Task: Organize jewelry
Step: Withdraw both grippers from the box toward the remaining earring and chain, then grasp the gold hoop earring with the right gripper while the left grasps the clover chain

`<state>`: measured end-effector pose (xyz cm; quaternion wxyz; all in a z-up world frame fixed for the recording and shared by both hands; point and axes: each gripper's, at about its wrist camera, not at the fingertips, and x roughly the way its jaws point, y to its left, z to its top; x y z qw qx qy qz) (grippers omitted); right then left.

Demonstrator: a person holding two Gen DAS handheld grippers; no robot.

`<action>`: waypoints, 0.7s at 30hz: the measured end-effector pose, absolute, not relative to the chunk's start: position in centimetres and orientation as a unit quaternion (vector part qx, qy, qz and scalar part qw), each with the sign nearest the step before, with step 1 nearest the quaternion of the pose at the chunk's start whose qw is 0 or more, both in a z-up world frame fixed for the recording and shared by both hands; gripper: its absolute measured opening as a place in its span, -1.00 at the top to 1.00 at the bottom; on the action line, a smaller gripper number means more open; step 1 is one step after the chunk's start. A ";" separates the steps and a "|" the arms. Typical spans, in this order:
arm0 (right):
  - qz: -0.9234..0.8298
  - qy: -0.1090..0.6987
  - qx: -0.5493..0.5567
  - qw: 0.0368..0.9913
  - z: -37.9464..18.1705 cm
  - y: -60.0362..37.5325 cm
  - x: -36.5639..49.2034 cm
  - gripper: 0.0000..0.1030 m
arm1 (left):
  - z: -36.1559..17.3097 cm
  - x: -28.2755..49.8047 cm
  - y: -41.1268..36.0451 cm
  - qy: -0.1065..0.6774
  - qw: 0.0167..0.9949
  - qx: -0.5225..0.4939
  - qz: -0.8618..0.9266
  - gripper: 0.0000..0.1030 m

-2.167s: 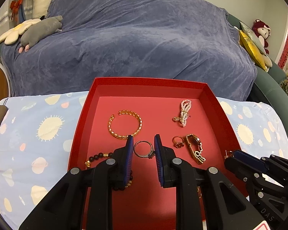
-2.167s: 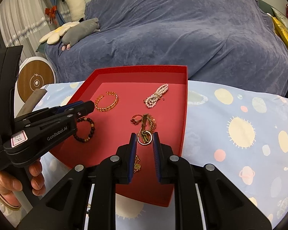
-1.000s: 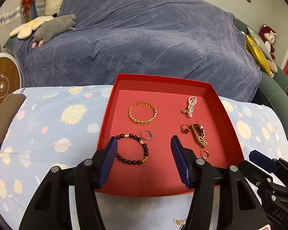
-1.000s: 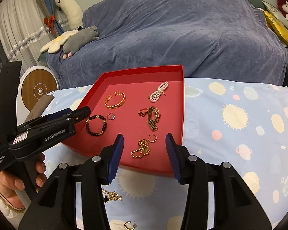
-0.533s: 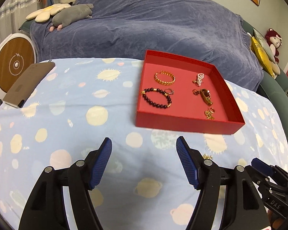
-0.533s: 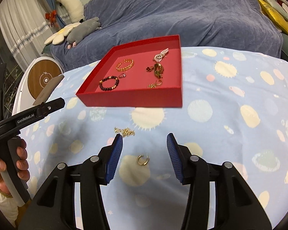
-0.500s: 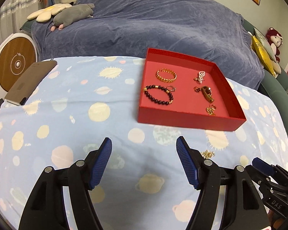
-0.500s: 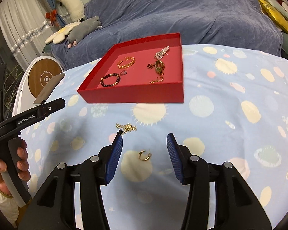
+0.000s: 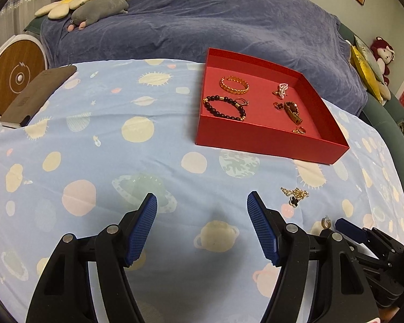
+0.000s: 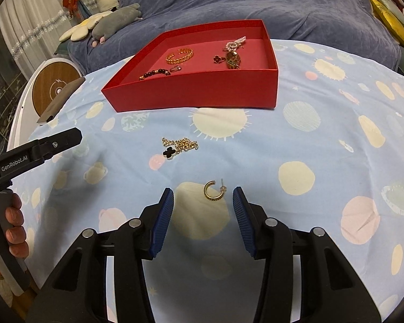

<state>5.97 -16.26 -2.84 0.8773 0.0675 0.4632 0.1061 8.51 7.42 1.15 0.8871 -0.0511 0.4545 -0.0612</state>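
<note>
The right tongs (image 10: 202, 206) stand part open, bracketing a small gold hoop earring (image 10: 214, 190) without touching; the left tongs (image 9: 202, 206), just widened, gape empty over the planet-print blue cloth (image 9: 99, 161).

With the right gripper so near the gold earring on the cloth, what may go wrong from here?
1. The hoop earring is thin and lies flat on soft cloth; the open right gripper may pinch fabric or flick it away.
2. The gold chain with a black clover is bunched; lifting it may tangle or drag it.
3. The red box has a raised wall that a carried piece could catch.
</note>
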 end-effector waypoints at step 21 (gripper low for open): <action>0.102 0.468 0.056 0.876 -2.7 -16.6 6.7 0.96 | -0.1 9.2 4.8 0.474 0.875 -0.043 -0.090 -0.30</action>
